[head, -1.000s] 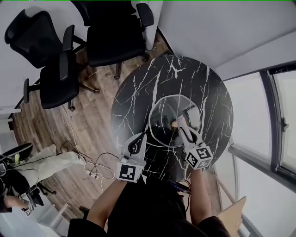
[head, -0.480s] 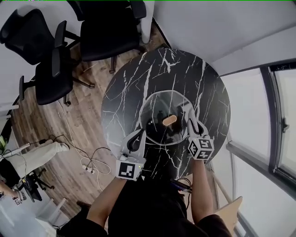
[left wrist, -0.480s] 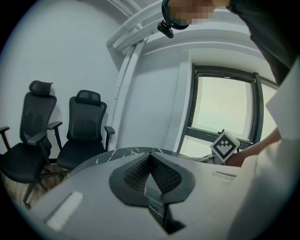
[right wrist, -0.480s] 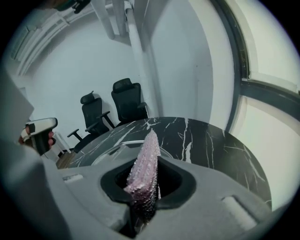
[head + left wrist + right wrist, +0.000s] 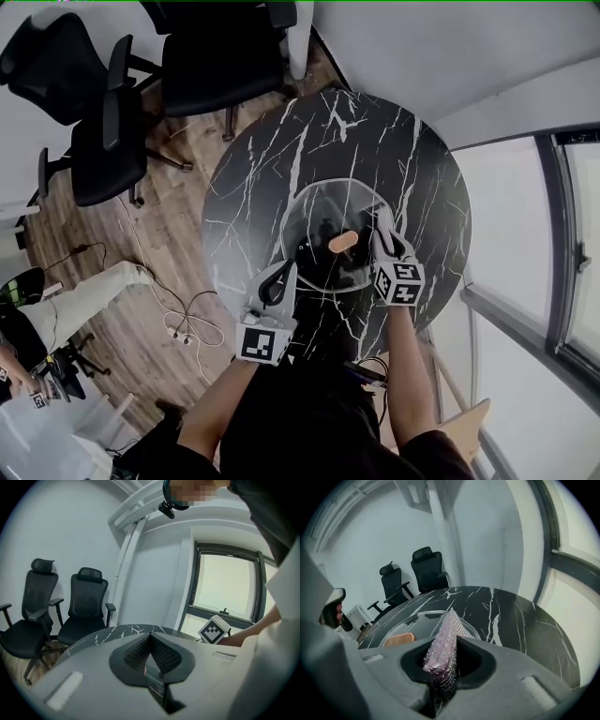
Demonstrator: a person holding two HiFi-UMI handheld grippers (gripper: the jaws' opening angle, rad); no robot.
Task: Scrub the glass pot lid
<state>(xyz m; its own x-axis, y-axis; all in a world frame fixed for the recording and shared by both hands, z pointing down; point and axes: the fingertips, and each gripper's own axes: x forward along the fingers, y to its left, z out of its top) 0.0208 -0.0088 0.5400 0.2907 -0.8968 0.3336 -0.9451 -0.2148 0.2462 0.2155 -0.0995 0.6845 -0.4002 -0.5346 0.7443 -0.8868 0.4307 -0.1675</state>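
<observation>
— Contact has shifted. A second ago the right tongs [image 5: 382, 232], clamped on the pink scrubber [image 5: 442, 651], sat beside the wooden knob [image 5: 343, 242]. Now they sit at the edge of the lid [image 5: 323, 216] farthest from the left tongs [image 5: 279, 279].

— And the left tongs?

— Their jaws are together at the lid's near rim, unmoved. Whether they pinch the glass cannot be told. The lid lies flat on the table [image 5: 272, 150], between both tongs.

— So the stroke probably runs from centre to edge, and the half toward the left tongs likely still waits.
</observation>
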